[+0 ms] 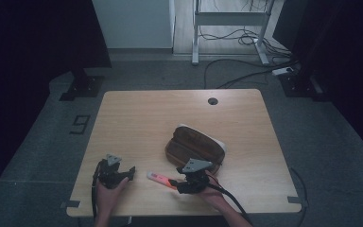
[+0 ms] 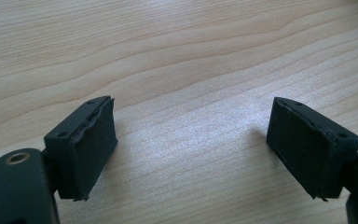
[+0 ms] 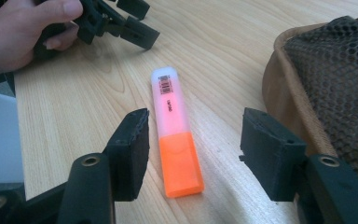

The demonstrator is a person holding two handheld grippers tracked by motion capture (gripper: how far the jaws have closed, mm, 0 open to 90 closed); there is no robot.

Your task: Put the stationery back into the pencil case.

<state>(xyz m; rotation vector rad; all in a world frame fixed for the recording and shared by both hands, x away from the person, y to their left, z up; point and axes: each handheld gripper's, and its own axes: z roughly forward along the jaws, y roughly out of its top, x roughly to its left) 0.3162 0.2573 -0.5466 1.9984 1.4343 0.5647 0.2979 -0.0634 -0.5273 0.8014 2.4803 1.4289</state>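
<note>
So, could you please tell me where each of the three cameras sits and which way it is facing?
High view: above the person's side, looking forward and down on the table; both hands show, with the left hand-held gripper and right hand-held gripper.
Left gripper view: rides the left hand-held gripper, facing bare tabletop between its open jaws.
Right gripper view: rides the right hand-held gripper, facing the highlighter lying between its jaws, beside the pouch.
Shared: the high and right gripper views both show the highlighter, the pouch and the left hand.
</note>
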